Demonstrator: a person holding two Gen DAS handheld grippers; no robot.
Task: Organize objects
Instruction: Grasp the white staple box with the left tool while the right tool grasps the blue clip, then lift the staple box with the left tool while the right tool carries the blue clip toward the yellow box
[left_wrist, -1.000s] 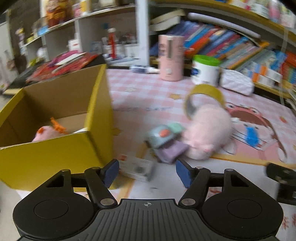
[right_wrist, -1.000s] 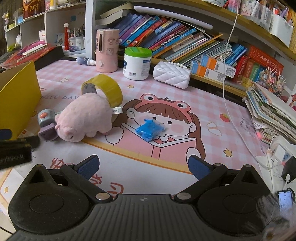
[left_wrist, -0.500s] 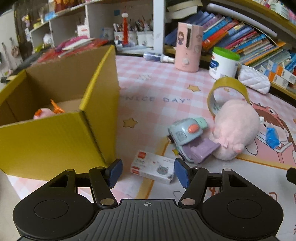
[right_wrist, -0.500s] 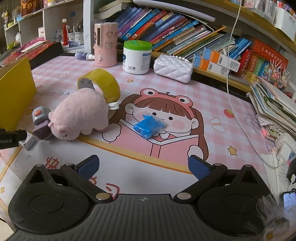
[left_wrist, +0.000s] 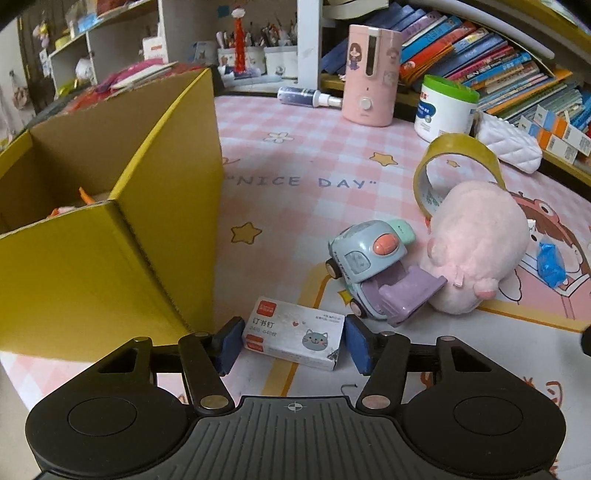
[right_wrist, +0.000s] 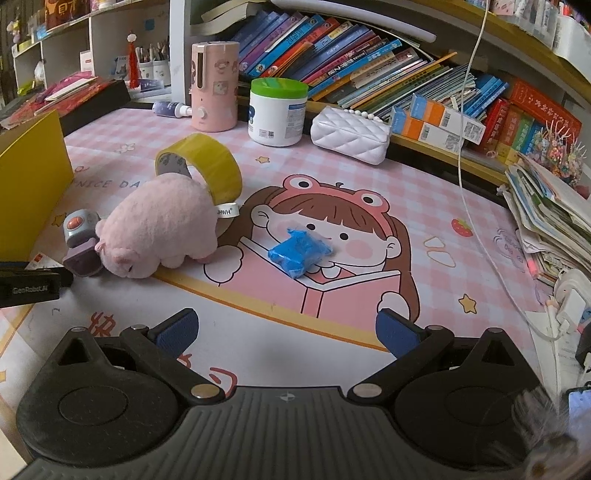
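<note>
My left gripper (left_wrist: 293, 345) is open, with its blue pads on either side of a small white staple box (left_wrist: 293, 338) that lies on the mat. Small gaps show beside each pad. A yellow cardboard box (left_wrist: 110, 229) stands just left of it, with a pink and orange toy inside, mostly hidden. A toy car (left_wrist: 373, 266), a pink plush pig (left_wrist: 480, 251) and a yellow tape roll (left_wrist: 458, 162) lie to the right. My right gripper (right_wrist: 286, 332) is open and empty, above the mat in front of a blue packet (right_wrist: 299, 253).
At the back stand a pink humidifier (left_wrist: 369, 74), a green-lidded white jar (left_wrist: 445, 107), a white quilted pouch (right_wrist: 351, 134) and shelves of books. A paper stack and a charger with its cable (right_wrist: 565, 299) lie at the right edge.
My left gripper has moved forward and down, so the staple box now sits between its pads. My right gripper has hardly moved.
</note>
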